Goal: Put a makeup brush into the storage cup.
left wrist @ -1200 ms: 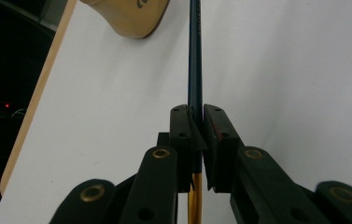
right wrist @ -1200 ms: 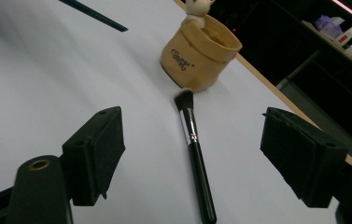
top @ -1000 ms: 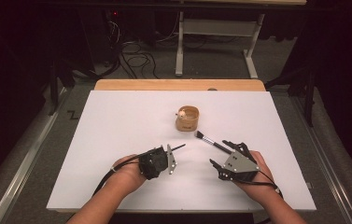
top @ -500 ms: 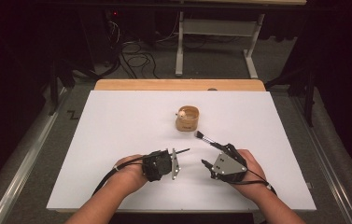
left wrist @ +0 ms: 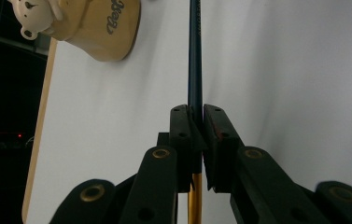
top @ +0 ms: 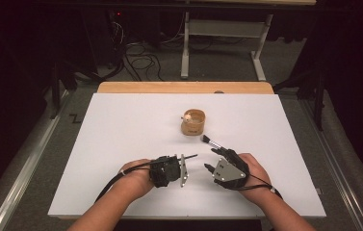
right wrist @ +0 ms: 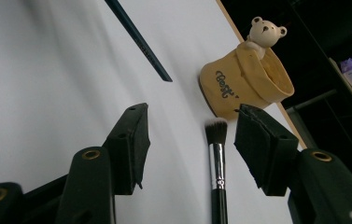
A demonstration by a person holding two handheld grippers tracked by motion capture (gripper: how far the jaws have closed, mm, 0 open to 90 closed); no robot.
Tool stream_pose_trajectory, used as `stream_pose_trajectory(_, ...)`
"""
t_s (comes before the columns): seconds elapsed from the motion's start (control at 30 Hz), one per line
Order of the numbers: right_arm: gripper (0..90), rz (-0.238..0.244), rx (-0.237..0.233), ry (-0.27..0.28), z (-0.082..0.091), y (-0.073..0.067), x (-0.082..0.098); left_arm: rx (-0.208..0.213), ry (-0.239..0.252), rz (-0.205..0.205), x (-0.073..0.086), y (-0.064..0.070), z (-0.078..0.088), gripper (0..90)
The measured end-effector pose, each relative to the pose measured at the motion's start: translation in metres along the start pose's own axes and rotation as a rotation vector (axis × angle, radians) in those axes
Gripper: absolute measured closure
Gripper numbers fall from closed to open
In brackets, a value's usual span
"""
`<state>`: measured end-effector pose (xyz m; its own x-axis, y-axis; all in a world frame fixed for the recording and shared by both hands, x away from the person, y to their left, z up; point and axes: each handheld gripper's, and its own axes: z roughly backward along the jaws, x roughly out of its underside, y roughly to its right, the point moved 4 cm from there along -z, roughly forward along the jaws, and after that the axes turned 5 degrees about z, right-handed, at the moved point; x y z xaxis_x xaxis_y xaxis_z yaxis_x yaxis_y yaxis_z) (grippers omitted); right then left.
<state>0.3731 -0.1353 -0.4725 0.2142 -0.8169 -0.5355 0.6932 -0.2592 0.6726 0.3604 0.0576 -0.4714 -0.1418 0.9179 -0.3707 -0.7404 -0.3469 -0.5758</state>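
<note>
- While the left tongs (top: pixel 183 169) sit clamped on a thin dark pen (left wrist: pixel 194 51), the right tongs (top: pixel 212 159) have just been closing around a makeup brush (right wrist: pixel 217 161); the brush lies between the jaws in the right gripper view, yet neither pad (right wrist: pixel 129 144) touches it, so they count as open and holding nothing.
- Compared with a second ago, the right hand (top: pixel 249 175) has slid toward the lower middle of the high view, and the brush now points from the jaws up toward the bear cup (top: pixel 193 122); its bristles lie just below and right of the cup, apart from it.
- In the left gripper view the pen runs straight up the frame from between the shut pads, its gold end (left wrist: pixel 193 200) below them and its dark shaft reaching toward the top edge, beside the cup (left wrist: pixel 100 28) at upper left; the left hand (top: pixel 133 175) sits as it did in the earlier pictures.
- The cup stands upright on the white counter (top: pixel 121 134), above centre in the high view, with a small bear figure (right wrist: pixel 263 31) on its rim; it looks empty, though its inside is only partly visible.
- My reading: the work is gathering both slim items for the cup; the narrowing right jaws suggest the brush is about to be gripped; a grip this close to the ferrule (right wrist: pixel 217 163) may let the handle swing once lifted.
</note>
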Motion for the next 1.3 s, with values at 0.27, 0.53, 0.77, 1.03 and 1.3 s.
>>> stream_pose_trajectory(0.27, 49.5, 0.026, -0.010, -0.011, -0.004, -0.004, -0.004, 0.000, 0.000, -0.010, 0.000, -0.001, 0.000, 82.6)
stream_pose_trajectory(0.53, 51.7, 0.026, -0.021, -0.013, -0.006, -0.003, -0.005, 0.006, 0.005, -0.027, -0.004, 0.002, -0.001, 82.6)
stream_pose_trajectory(0.77, 54.6, 0.044, -0.034, -0.008, -0.005, -0.004, -0.005, 0.010, 0.013, -0.043, -0.010, 0.003, -0.001, 82.6)
stream_pose_trajectory(1.03, 57.2, 0.080, -0.037, -0.012, -0.006, -0.008, -0.006, 0.015, 0.014, -0.068, -0.014, 0.005, -0.001, 82.6)
stream_pose_trajectory(1.3, 58.8, 0.121, -0.058, -0.011, -0.008, -0.009, -0.010, 0.020, 0.026, -0.092, -0.022, 0.008, 0.000, 82.6)
